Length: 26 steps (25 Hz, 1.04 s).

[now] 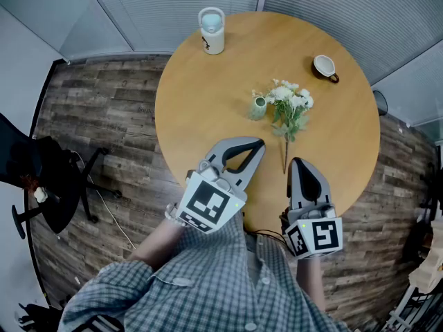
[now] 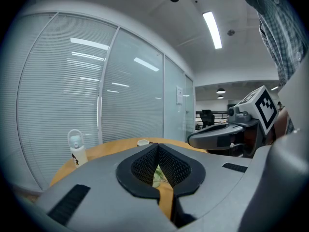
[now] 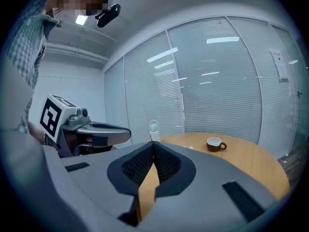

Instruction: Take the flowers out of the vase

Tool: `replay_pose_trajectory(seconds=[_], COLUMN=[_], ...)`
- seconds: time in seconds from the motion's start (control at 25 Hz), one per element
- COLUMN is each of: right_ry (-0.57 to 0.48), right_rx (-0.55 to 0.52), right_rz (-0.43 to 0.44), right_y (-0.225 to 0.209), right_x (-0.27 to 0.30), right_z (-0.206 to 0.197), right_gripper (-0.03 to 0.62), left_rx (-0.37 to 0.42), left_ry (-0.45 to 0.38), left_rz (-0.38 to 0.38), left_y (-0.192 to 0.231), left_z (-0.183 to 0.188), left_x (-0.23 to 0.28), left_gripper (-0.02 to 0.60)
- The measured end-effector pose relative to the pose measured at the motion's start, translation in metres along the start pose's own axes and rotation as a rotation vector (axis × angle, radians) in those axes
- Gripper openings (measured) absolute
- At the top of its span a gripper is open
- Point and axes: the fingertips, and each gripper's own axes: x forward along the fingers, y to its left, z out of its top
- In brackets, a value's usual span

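A small pale green vase (image 1: 258, 107) stands near the middle of the round wooden table (image 1: 208, 116). Beside it on its right lies a bunch of white flowers (image 1: 289, 102), its stem (image 1: 285, 154) pointing toward me, outside the vase. My left gripper (image 1: 257, 144) hovers over the table's near side, short of the vase, shut and empty. My right gripper (image 1: 299, 162) is just right of the stem's end, also shut with nothing in it. In the left gripper view a bit of green (image 2: 157, 175) shows through the gap behind the shut jaws of the left gripper (image 2: 157, 146). The right gripper (image 3: 153, 144) points across the table.
A white bottle (image 1: 211, 30) with a loop handle stands at the table's far edge. A brown and white cup (image 1: 324, 67) sits at the far right. Glass walls with blinds ring the table. A black chair (image 1: 48, 185) stands on the wood floor at left.
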Motion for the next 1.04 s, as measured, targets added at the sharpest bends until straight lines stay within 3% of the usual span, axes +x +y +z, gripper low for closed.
replay_pose_trajectory(seconds=[1.04], right_ry=[0.012], right_rx=[0.002], right_rz=[0.0], right_y=[0.0021], right_x=[-0.0002], right_z=[-0.0039], right_gripper=[0.009], left_rx=[-0.002], left_ry=[0.007], left_rz=[-0.002], left_y=[-0.0001], left_z=[-0.0028], left_x=[-0.0016], left_gripper=[0.008])
